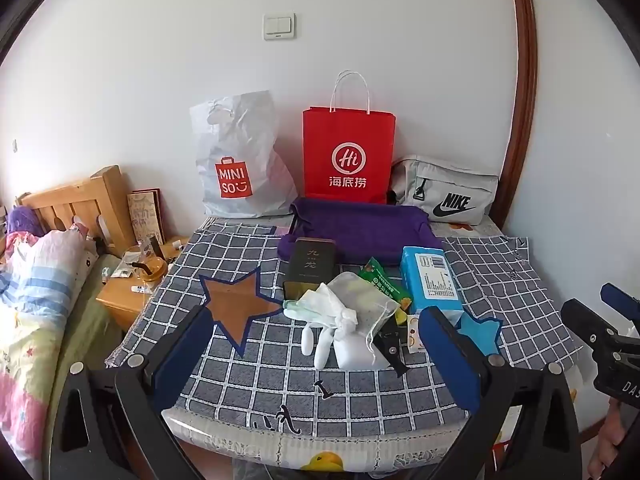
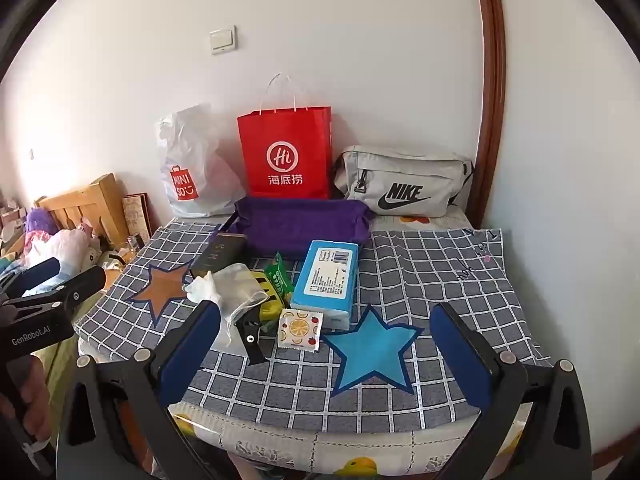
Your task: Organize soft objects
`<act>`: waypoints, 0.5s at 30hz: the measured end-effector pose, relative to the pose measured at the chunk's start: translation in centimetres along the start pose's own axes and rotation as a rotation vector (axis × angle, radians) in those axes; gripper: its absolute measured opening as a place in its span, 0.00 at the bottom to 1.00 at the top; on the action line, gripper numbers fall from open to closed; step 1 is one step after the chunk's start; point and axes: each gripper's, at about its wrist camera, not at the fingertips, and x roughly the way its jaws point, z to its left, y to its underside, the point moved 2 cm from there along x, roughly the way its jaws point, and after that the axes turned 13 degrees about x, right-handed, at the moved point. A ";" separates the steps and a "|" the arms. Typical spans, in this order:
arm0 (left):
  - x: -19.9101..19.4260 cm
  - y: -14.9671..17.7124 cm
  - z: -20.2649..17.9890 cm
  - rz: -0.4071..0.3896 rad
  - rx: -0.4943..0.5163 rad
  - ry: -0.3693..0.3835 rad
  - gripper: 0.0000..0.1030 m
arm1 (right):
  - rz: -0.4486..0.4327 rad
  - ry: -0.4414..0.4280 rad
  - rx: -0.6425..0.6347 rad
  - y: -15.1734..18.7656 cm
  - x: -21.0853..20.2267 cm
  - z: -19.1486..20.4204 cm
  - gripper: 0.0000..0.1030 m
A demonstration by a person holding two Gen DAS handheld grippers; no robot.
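A pile of small items lies mid-table on the checked cloth: a blue tissue pack, a mesh drawstring pouch, white crumpled tissue, a green snack packet, a dark tin, a fruit-print packet and a black clip. A purple fabric tray sits behind them. My left gripper is open, just short of the pile. My right gripper is open above the blue star.
A brown star is on the cloth at left. A Miniso bag, a red paper bag and a grey Nike bag stand against the wall. A bed and a cluttered nightstand lie to the left.
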 end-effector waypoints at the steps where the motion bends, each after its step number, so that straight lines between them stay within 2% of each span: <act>1: 0.0 0.0 0.0 -0.001 -0.004 0.003 1.00 | 0.002 -0.001 0.001 0.0 0.0 0.0 1.00; 15: -0.3 0.4 0.7 -0.001 -0.032 0.010 1.00 | -0.001 -0.017 0.013 0.0 -0.5 1.2 1.00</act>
